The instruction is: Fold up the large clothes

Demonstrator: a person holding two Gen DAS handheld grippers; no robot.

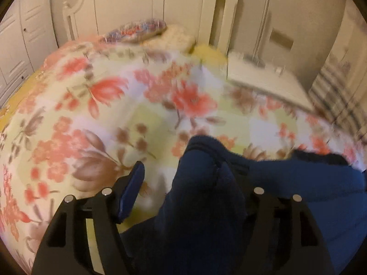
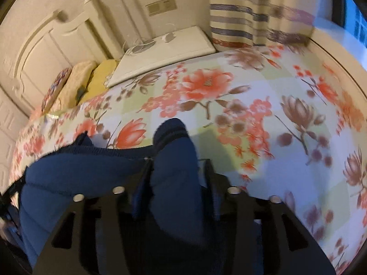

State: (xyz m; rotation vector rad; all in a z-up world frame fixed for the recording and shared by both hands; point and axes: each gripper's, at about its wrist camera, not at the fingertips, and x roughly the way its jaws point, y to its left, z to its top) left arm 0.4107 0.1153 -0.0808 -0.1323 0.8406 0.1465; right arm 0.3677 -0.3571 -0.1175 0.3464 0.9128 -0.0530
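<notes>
A navy blue padded garment (image 1: 286,183) lies on the floral bed cover (image 1: 103,119), with a ribbed cuff end sticking up. In the left wrist view my left gripper (image 1: 183,167) stands open. Its left finger pad (image 1: 132,192) is clear of the cloth, while a fold of the garment drapes over and hides the right finger. In the right wrist view the same garment (image 2: 80,171) spreads to the left. A bulging fold of it sits between the fingers of my right gripper (image 2: 177,160), whose jaws stand partly apart and do not visibly pinch it.
The white headboard (image 1: 137,11) and several pillows (image 1: 137,31) are at the far end of the bed. A white bedside table (image 2: 165,50) stands next to a striped curtain (image 2: 252,16). White wardrobe doors (image 1: 16,41) line the left side.
</notes>
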